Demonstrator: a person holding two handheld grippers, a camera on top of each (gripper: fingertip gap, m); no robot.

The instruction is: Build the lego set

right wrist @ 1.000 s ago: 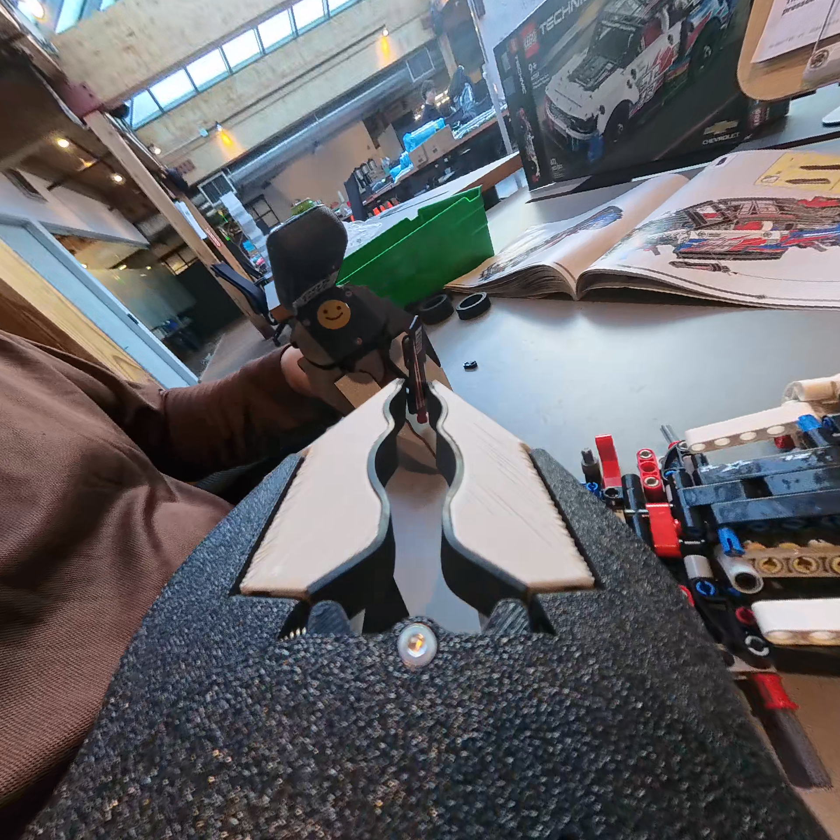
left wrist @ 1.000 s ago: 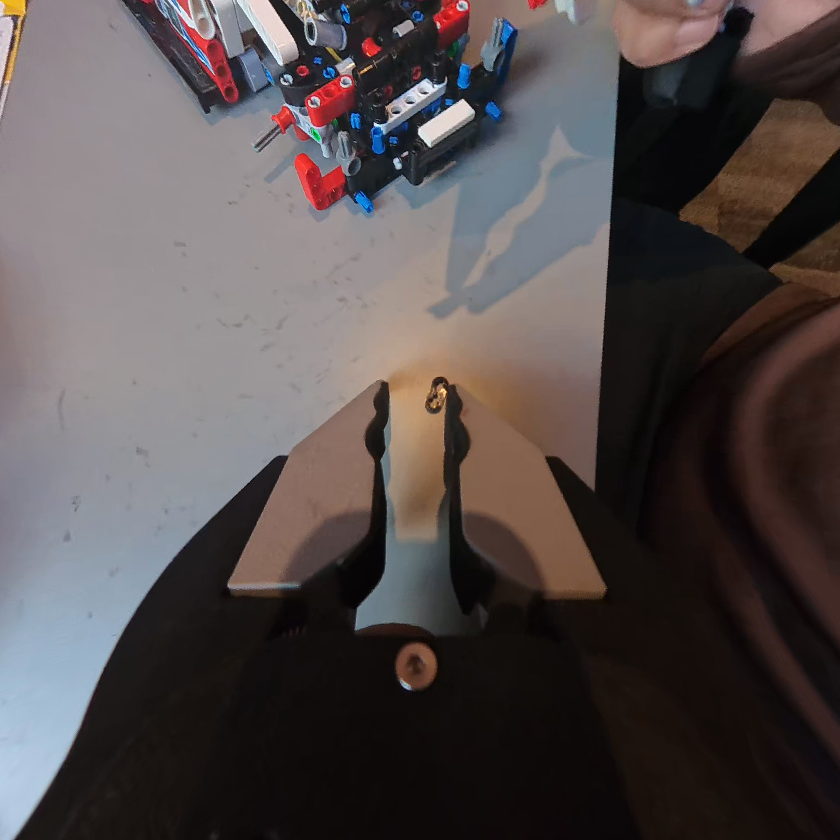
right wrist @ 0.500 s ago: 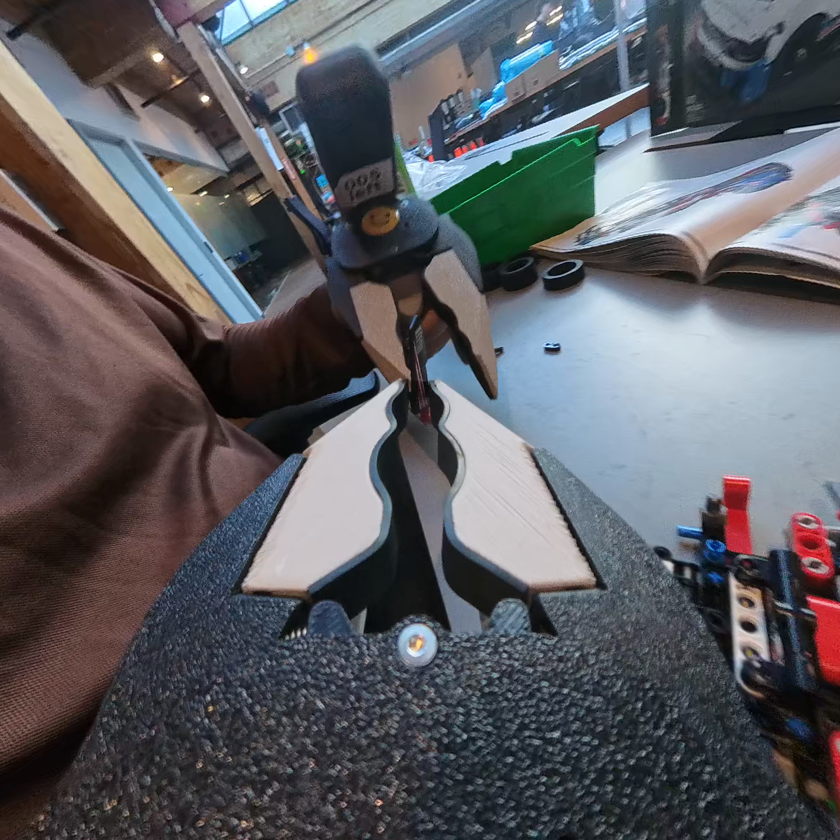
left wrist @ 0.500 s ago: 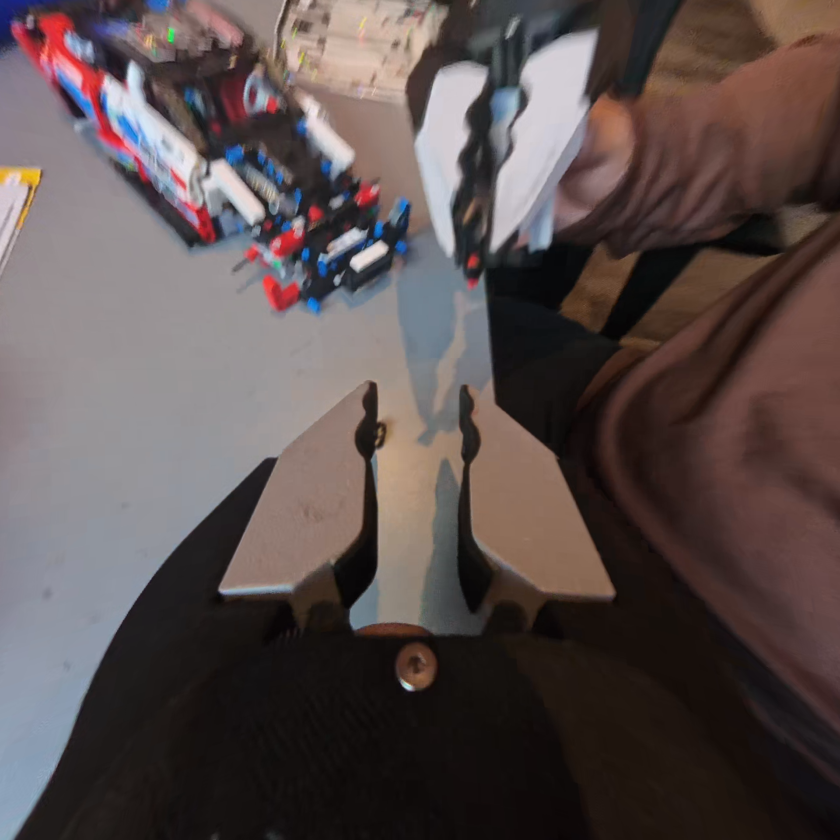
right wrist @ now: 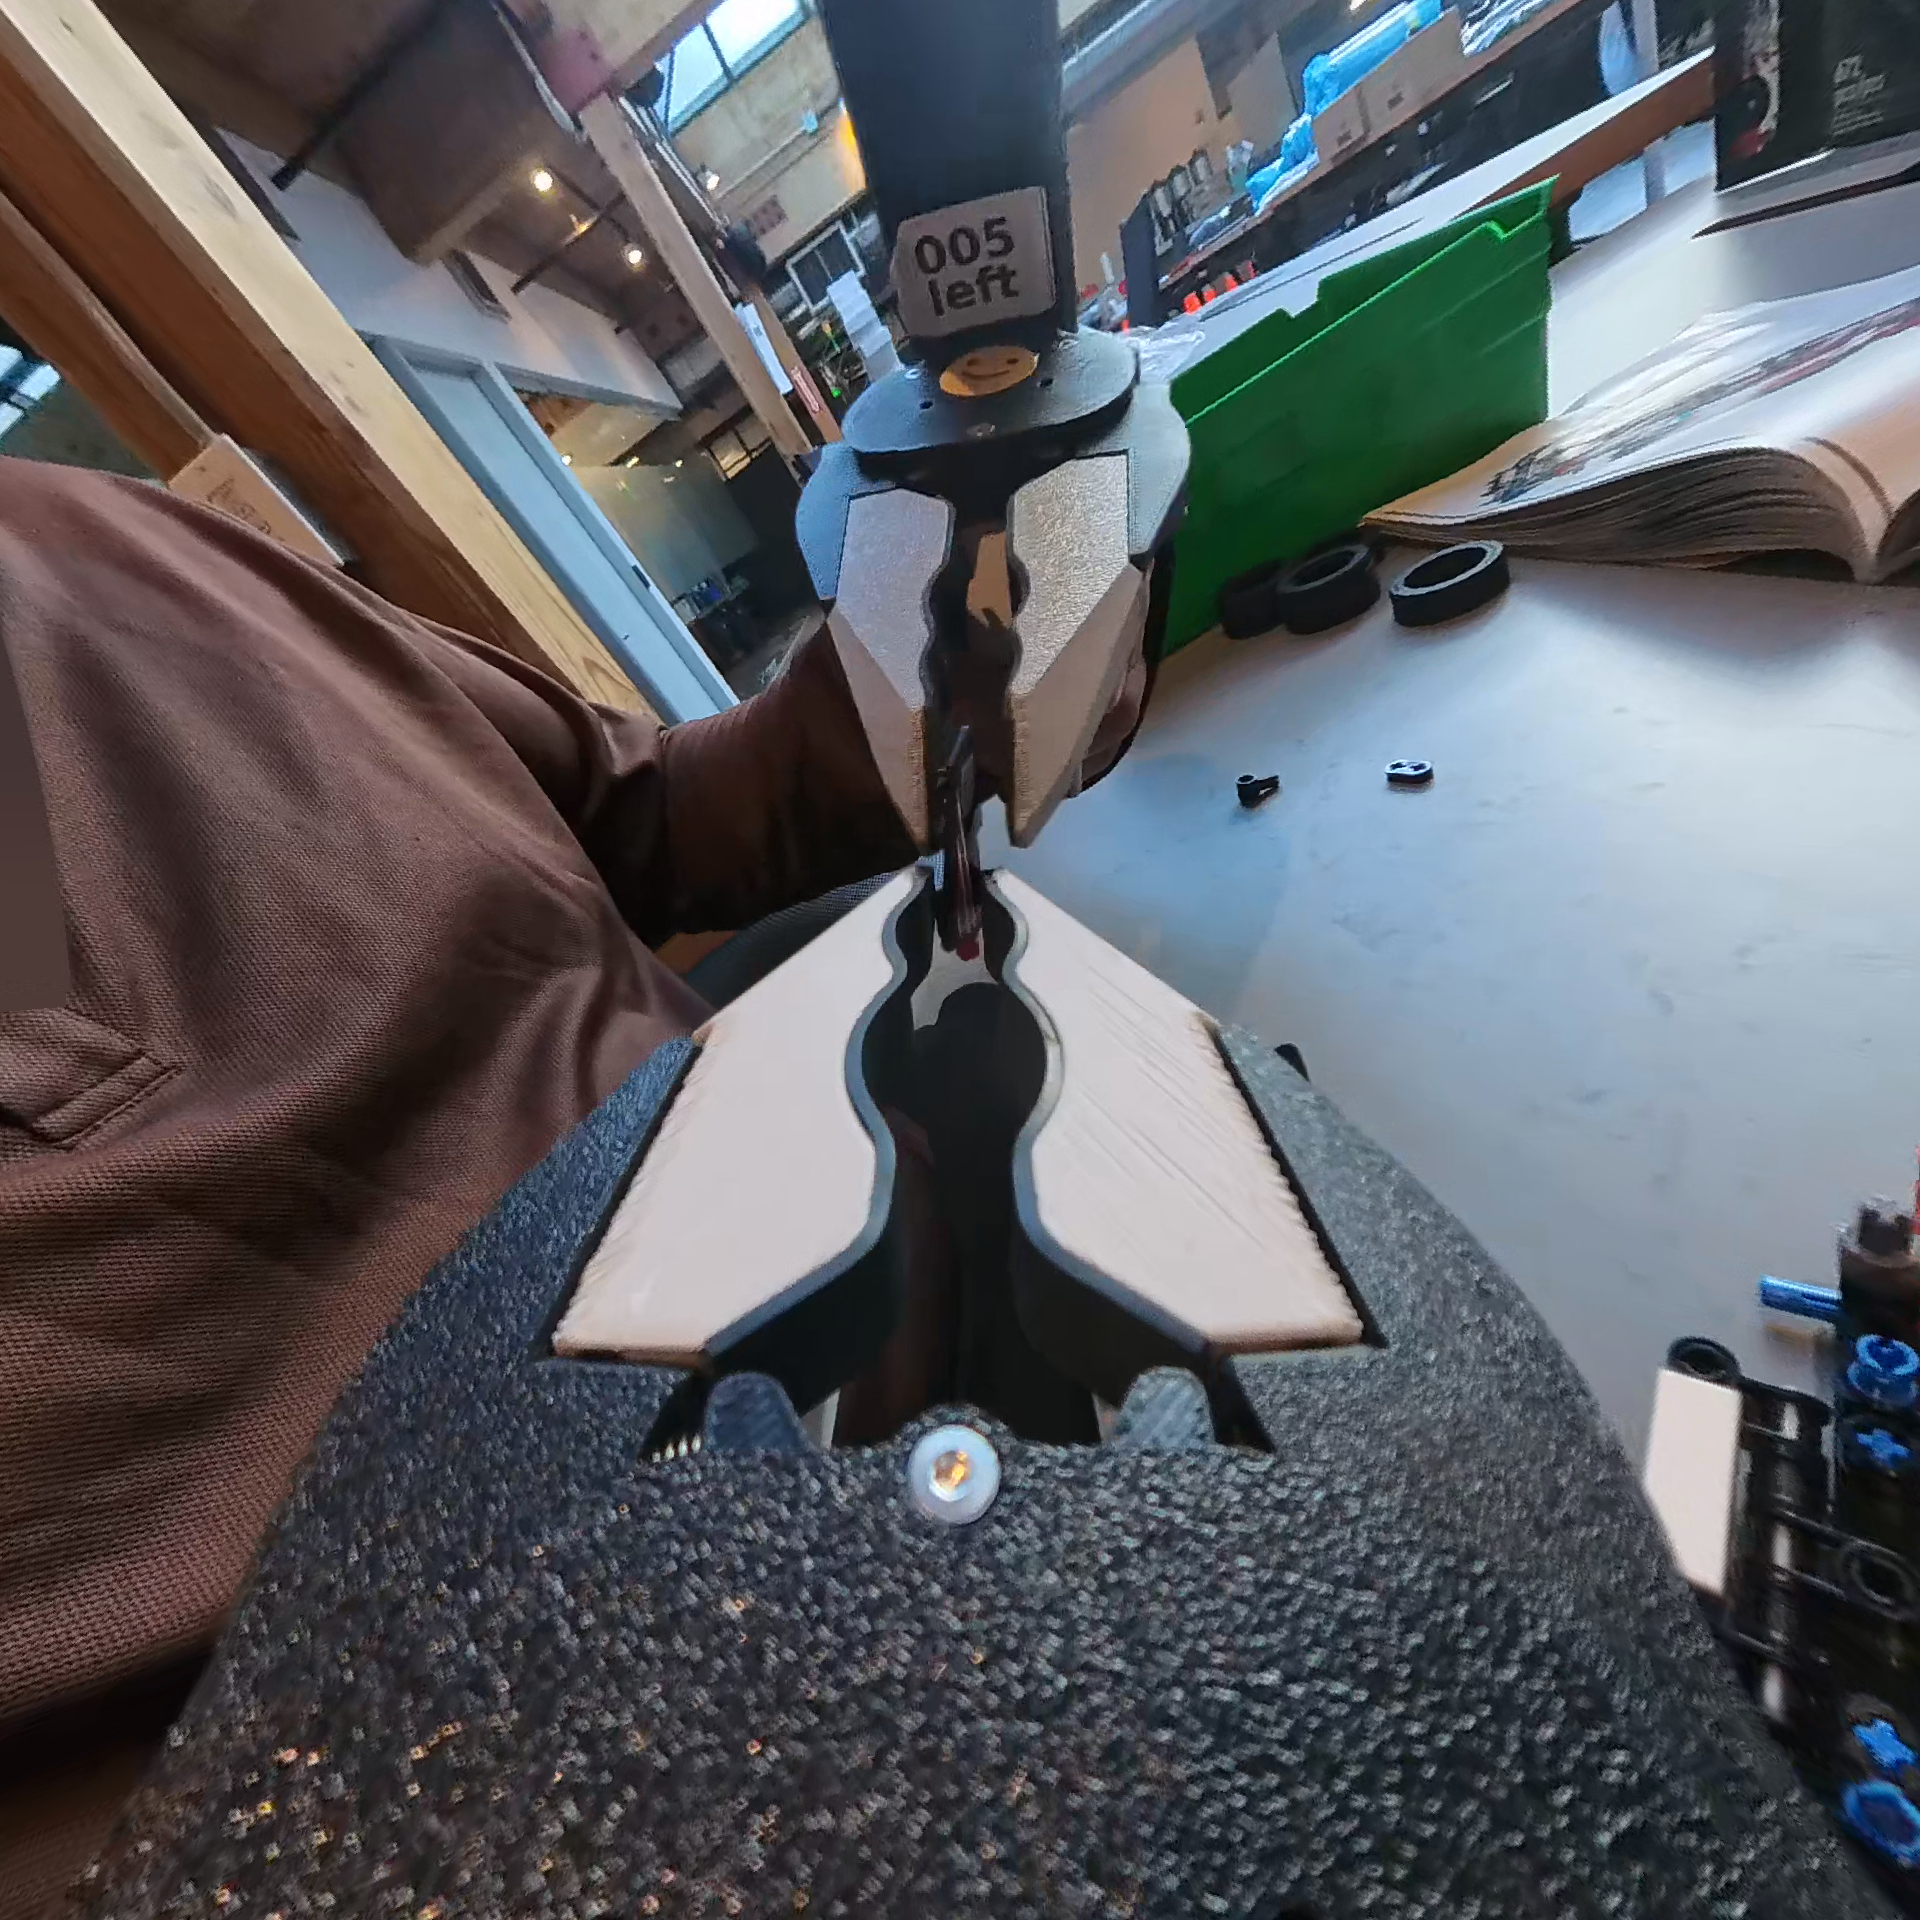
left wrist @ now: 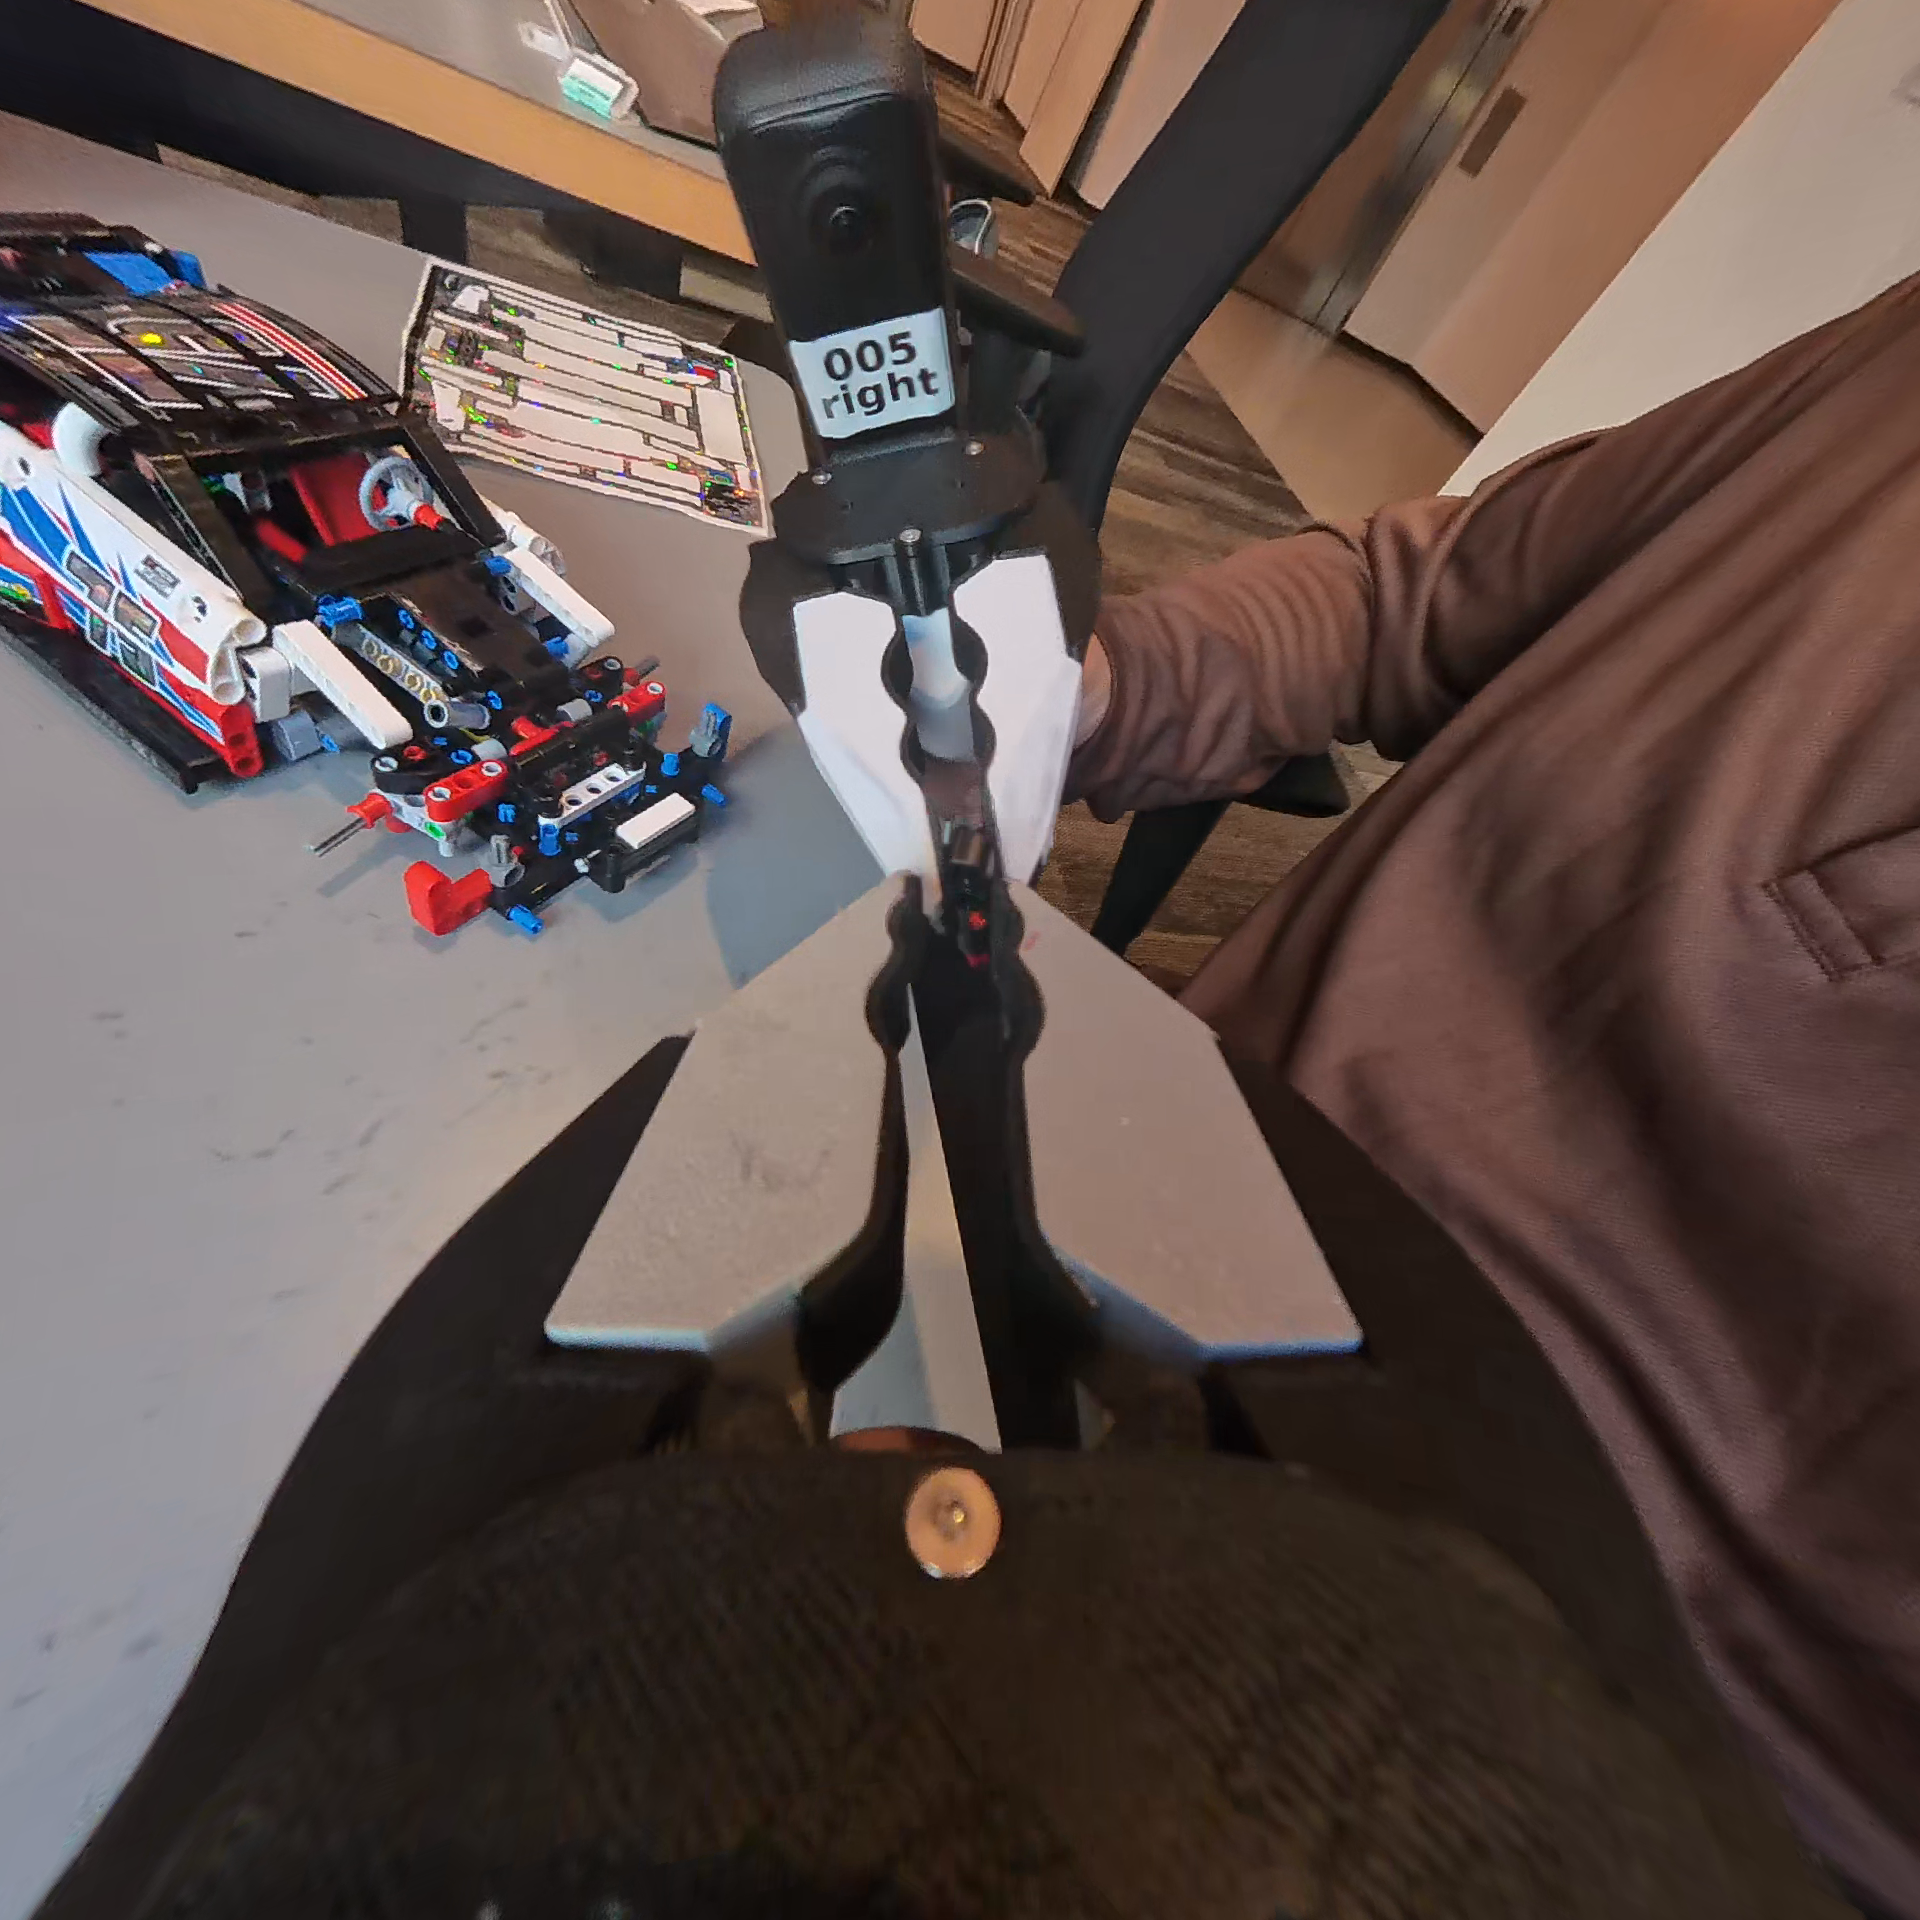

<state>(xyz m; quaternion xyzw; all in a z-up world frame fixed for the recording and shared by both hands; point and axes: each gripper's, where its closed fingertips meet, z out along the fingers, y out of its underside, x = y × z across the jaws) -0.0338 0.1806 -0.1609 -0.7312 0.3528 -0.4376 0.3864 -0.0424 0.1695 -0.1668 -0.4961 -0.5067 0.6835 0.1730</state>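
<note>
My right gripper (right wrist: 956, 894) is shut on a thin black Lego piece with a red end (right wrist: 961, 909) and holds it in the air off the table's edge. My left gripper (left wrist: 956, 904) faces it tip to tip. Its jaws stand narrowly apart around the far end of that piece (left wrist: 971, 914), with a small gap showing. The right gripper also shows in the left wrist view (left wrist: 961, 862), and the left gripper in the right wrist view (right wrist: 968, 826). The partly built Lego car (left wrist: 156, 540) lies on the grey table (left wrist: 260, 1143) with its open chassis end (left wrist: 551, 790) toward me.
A sticker sheet (left wrist: 582, 395) lies behind the car. A green bin (right wrist: 1371, 416), an open instruction book (right wrist: 1714, 457), black tyres (right wrist: 1340, 587) and two small black pieces (right wrist: 1257, 790) lie on the table. The person's brown-sleeved body is close behind both grippers. The tips of both grippers are at nearly the same place. The partly built Lego car (left wrist: 156, 540) lies around 20 cm away from my left fingertips.
My left gripper has risen from the table, turned toward the right gripper and narrowed its jaws around the held piece. The two grippers have come together tip to tip.
</note>
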